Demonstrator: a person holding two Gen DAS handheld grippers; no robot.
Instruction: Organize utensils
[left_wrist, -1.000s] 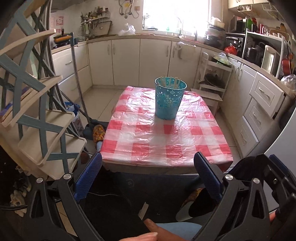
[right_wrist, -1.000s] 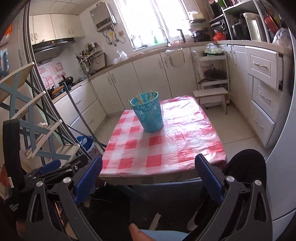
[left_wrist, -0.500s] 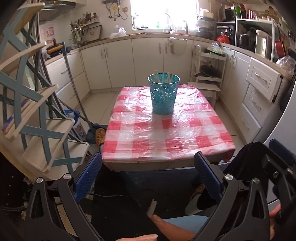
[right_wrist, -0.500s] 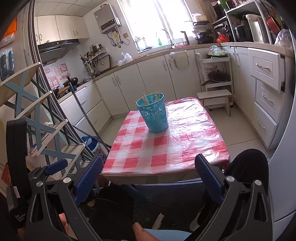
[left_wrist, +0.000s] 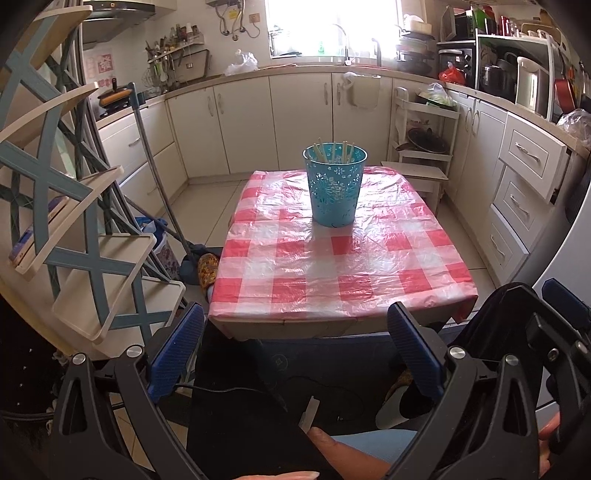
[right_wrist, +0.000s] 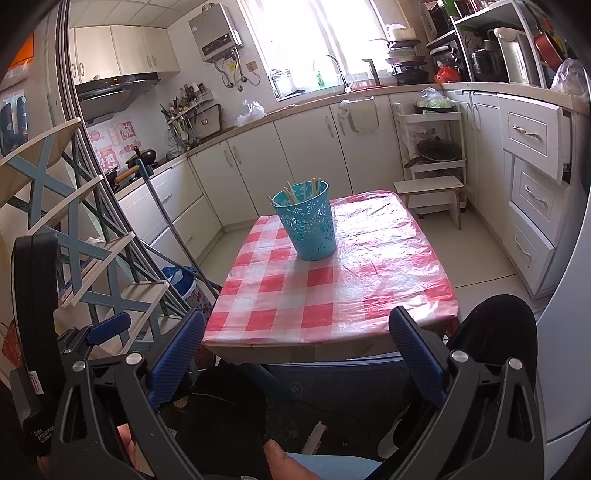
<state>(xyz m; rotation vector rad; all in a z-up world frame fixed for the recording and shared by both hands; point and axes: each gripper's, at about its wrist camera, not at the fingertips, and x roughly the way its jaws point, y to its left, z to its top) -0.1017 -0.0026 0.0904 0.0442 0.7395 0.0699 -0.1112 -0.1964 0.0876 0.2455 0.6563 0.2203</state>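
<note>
A teal perforated basket (left_wrist: 335, 186) stands on the far half of a table with a red-and-white checked cloth (left_wrist: 340, 266); it also shows in the right wrist view (right_wrist: 307, 221). Several pale chopsticks (left_wrist: 334, 151) stand inside it, their tops showing above the rim (right_wrist: 301, 190). My left gripper (left_wrist: 295, 354) is open and empty, held below and in front of the table's near edge. My right gripper (right_wrist: 295, 354) is open and empty, also short of the near edge, to the right of the left one.
A blue-and-cream folding shelf rack (left_wrist: 74, 206) stands left of the table, with a mop handle (left_wrist: 155, 173) leaning by it. White cabinets (left_wrist: 295, 118) line the back and right walls. A small white step stool (right_wrist: 432, 192) stands beyond the table. The person's knees sit below the grippers.
Both grippers have drawn back a little and risen, tilting up, so the table and basket sit lower and more centred. Jaws stay open.
</note>
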